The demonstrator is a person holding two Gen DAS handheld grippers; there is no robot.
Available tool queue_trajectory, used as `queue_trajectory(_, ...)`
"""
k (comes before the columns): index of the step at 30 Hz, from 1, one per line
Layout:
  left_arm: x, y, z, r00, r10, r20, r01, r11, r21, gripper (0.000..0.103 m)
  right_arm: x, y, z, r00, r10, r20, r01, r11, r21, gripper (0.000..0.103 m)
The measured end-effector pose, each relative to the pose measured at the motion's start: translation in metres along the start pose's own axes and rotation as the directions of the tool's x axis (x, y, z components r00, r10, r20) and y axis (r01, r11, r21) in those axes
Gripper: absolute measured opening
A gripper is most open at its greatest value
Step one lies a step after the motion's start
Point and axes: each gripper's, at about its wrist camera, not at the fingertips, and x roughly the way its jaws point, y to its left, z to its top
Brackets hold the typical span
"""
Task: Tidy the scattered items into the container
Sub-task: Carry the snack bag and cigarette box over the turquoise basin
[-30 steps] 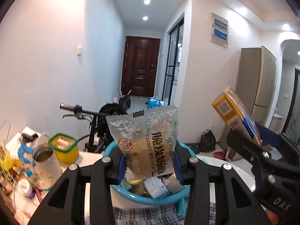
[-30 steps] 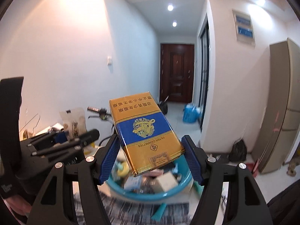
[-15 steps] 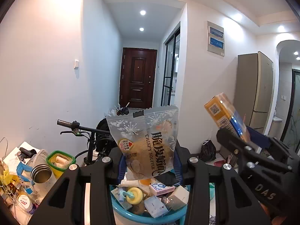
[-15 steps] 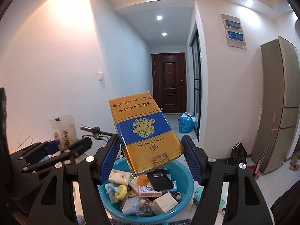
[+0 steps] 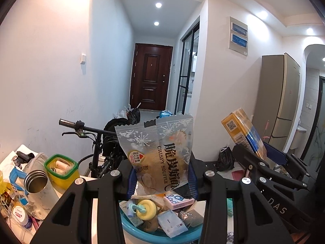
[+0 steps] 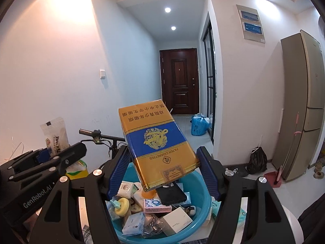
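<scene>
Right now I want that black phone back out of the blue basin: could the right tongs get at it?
Probably not yet. The right tongs are clamped on the cigarette carton, which hangs directly over the black phone in the blue basin; drop the carton elsewhere first.

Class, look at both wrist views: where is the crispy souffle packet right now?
The crispy souffle packet is clamped upright in the left gripper, above the blue basin; in the right wrist view it shows at far left, beside the bicycle handlebar.
</scene>
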Motion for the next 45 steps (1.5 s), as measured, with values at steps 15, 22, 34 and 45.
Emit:
queue_trajectory(15, 0.023, 0.007, -0.012, 0.999, 0.022, -0.047, -0.022, 1.000, -0.006, 0.043, 0.022, 0.000, -0.007, 0.999, 0.023, -0.043, -0.024, 0.999, -0.023, 0.067)
queue_trajectory(22, 0.051, 0.012, -0.022, 0.995, 0.037, -0.094, -0.038, 0.999, -0.010, 0.043, 0.037, -0.009, -0.008, 0.997, 0.026, -0.077, -0.026, 1.000, -0.001, 0.067)
queue_trajectory(34, 0.100, 0.026, -0.045, 0.985, 0.044, -0.169, -0.052, 0.998, -0.044, 0.043, 0.063, -0.023, -0.021, 0.987, 0.007, -0.159, 0.000, 0.999, 0.044, 0.067)
queue_trajectory(45, 0.136, 0.032, -0.064, 0.966, 0.066, -0.250, -0.076, 0.997, -0.031, 0.043, 0.091, -0.038, -0.032, 0.973, -0.024, -0.230, 0.036, 0.998, 0.050, 0.067)
